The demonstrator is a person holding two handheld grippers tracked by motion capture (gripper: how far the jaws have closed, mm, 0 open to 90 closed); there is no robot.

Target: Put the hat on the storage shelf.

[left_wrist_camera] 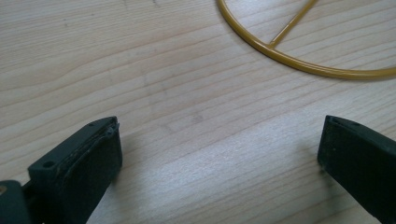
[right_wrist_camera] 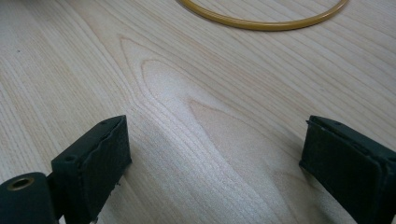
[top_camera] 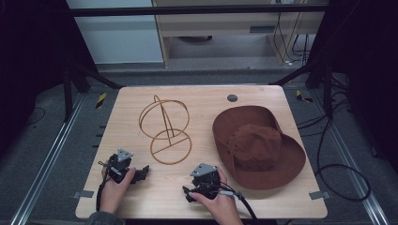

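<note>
No readable text, label or number shows anywhere, though the dim background may hide some.

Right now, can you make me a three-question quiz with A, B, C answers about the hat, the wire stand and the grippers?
1. Where does the hat lie?
A. right of the wire stand
B. on top of the stand
C. on the floor

2. What colour is the hat?
A. blue
B. brown
C. white

3. How are the left gripper and right gripper?
A. both open, with nothing between the jaws
B. both shut on the hat
C. one shut on the stand

Answers: 1 A, the high view shows the hat on the table to the stand's right. 2 B, it is reddish brown. 3 A, both gripper views show bare wood between wide jaws.
</note>
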